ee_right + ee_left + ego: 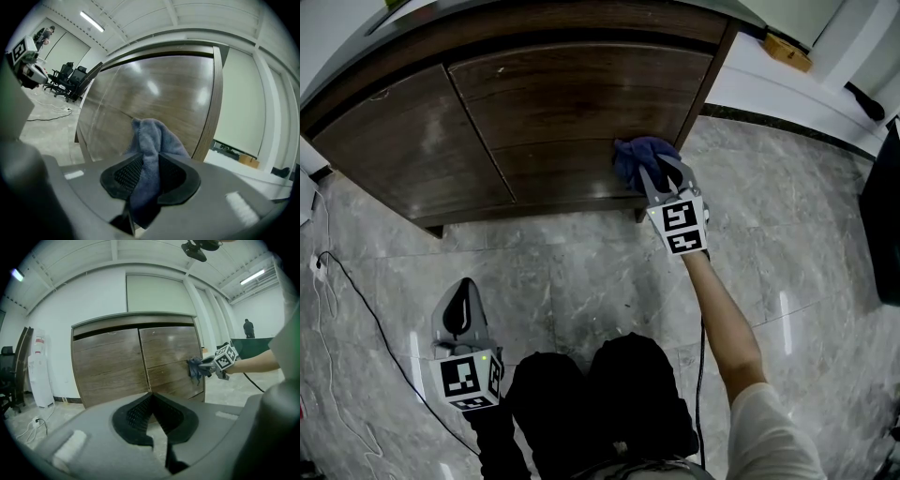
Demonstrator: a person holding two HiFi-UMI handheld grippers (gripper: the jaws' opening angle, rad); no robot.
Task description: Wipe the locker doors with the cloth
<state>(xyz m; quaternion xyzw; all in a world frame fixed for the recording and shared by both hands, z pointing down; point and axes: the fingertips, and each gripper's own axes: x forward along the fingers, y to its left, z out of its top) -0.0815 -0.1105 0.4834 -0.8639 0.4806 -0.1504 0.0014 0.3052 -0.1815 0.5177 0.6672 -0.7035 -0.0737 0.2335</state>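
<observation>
Right gripper (150, 176): jaws clamped on a fold of the cloth, which bunches out past their tips
Cloth (152, 140): blue and soft, just ahead of the right gripper, its bunched end against the right locker door
Right locker door (572, 103): dark wood grain, straight ahead of the right gripper; the cloth touches its lower half, near the outer edge
Left locker door (403, 150): same wood, off to the left of the right gripper, past the seam between the two doors
Left gripper (152, 416): jaws drawn together with nothing between them, held low over the floor, pointed at the lockers but well apart from them and from the right gripper
Floor (581, 281): grey marbled tile, below both grippers
Cable (356, 300): thin and black, trailing on the floor to the left of the left gripper
Forearm (727, 319): bare, reaching back from the right gripper to a pale sleeve
</observation>
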